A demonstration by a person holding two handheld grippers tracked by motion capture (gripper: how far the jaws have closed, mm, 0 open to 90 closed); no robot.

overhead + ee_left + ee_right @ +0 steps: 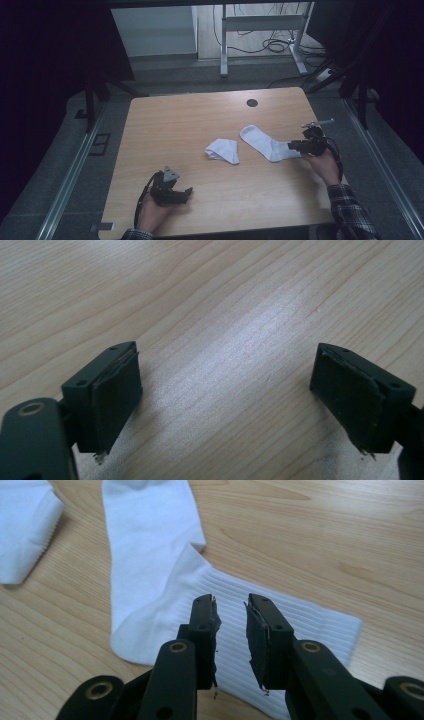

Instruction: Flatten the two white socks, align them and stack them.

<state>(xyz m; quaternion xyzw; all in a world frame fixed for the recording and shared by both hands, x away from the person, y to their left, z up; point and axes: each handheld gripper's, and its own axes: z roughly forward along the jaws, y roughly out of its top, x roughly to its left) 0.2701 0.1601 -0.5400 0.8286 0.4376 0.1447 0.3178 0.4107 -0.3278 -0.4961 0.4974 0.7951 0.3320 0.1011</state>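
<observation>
We see two black grippers: the left gripper [189, 191] carries a grey three-cornered plate and a trailing black cable, the right gripper [291, 145] has brass-ringed pivots, screwed jaws and frayed pads; our sleeve [350, 210] is plaid

Dim overall from the high view, with black surroundings and a brighter floor strip at the top. Soft, grainy, slightly bowed at the edges. Broad pale sheen across the wooden table [240, 340] in the left gripper view. Evenly lit and sharp on the white sock [150, 545]; near jaws slightly soft, faint shadows beneath.
</observation>
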